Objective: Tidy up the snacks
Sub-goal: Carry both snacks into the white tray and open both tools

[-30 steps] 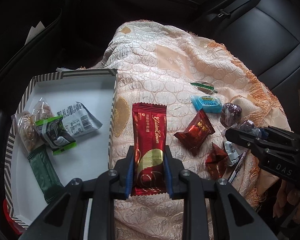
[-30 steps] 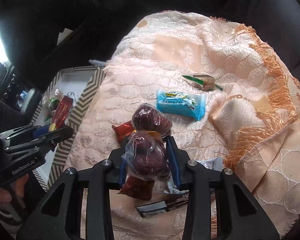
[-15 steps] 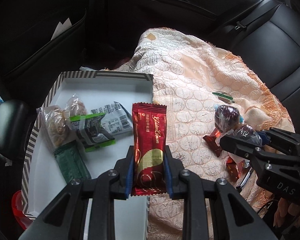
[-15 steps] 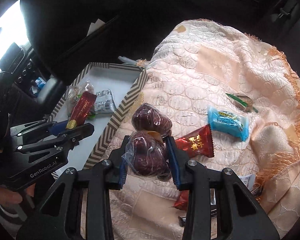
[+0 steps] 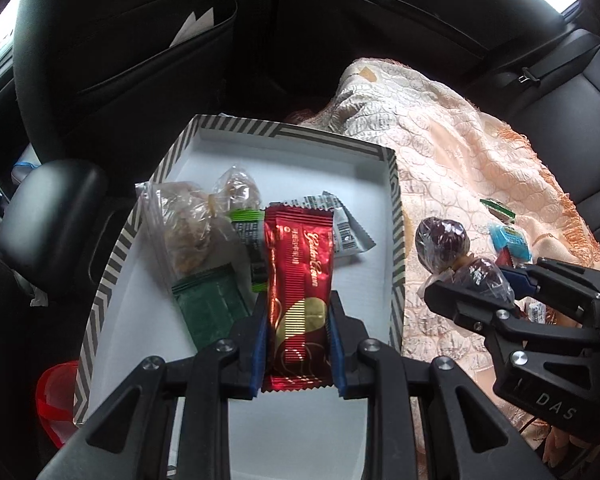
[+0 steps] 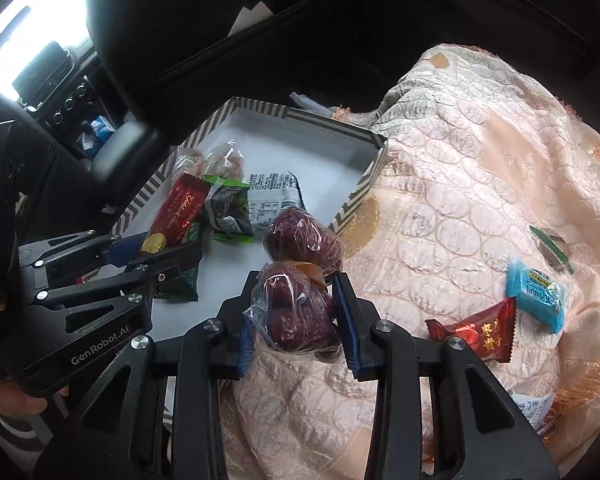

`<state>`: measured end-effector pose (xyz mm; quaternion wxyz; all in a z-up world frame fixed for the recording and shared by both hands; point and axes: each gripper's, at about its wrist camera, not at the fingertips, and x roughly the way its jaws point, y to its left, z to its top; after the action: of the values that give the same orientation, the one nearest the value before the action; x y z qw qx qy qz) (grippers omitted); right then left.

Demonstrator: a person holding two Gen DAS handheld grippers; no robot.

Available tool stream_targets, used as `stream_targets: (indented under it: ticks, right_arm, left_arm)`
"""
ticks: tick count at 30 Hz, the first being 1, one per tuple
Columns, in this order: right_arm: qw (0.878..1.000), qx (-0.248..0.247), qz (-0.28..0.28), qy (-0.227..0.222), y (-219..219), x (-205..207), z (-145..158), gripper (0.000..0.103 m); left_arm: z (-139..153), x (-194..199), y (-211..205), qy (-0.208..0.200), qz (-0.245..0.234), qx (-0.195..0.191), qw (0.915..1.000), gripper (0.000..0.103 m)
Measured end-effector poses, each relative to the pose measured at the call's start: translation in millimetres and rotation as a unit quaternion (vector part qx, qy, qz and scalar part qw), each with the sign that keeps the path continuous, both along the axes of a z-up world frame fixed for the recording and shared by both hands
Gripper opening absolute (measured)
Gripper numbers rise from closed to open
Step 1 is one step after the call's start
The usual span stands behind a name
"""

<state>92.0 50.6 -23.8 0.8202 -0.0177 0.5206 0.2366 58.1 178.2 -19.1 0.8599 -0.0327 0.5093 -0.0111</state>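
Over the striped box point(image 5: 396, 216) on the car seat, two loads hang ready to deposit. Item one: left gripper point(image 5: 298, 344), jaws clamped narrow on a red foil bar point(image 5: 298, 280), held by its lower end with the long upper part standing free above the box's white floor. Item two: right gripper point(image 6: 296, 312), jaws closed partway on a clear-wrapped pair of dark dates point(image 6: 296, 312); only the nearer fruit sits between the pads, the farther one juts forward unsupported, about level with the box's near wall. Risks, judged: the twin date pack could swing or slip on its slick film and fall on the peach blanket point(image 6: 480, 184) rather than inside; a release before the wall is cleared would do the same; the two grippers sit near each other over one small opening and could knock together; the bar, dropped from where it hangs, would land on packets already there. Box contents: a clear bag of pale brown snacks point(image 5: 188, 232), a green-and-black packet point(image 5: 252, 240), a white printed packet point(image 5: 340, 224), a flat dark green packet point(image 5: 208, 304). Outstanding on the blanket: a blue packet point(image 6: 536, 294), a small red packet point(image 6: 480, 332), a thin green-edged sweet point(image 6: 550, 244), and a white wrapper point(image 6: 534, 406) at the edge, contents unclear.
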Motion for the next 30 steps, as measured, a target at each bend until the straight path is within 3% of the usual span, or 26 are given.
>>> stream_targets:
  ticks: [11, 20, 30]
  right_arm:
    - [0.999, -0.034, 0.033, 0.007, 44.2, 14.7, -18.1, 0.034]
    - [0.998, -0.049, 0.038, 0.017, 55.6, 21.0, -31.5, 0.034]
    - [0.996, -0.068, 0.054, -0.001, 72.9, 19.6, -29.9, 0.030]
  left_arm:
    - [-17.9, 5.4, 29.7, 0.010, 0.032, -0.008, 0.9994, 0.028]
    - [-27.1, 9.8, 38.0, 0.016, 0.039, -0.011, 0.9990, 0.028]
    - [-29.7, 11.4, 40.2, 0.021, 0.046, -0.012, 0.9986, 0.028]
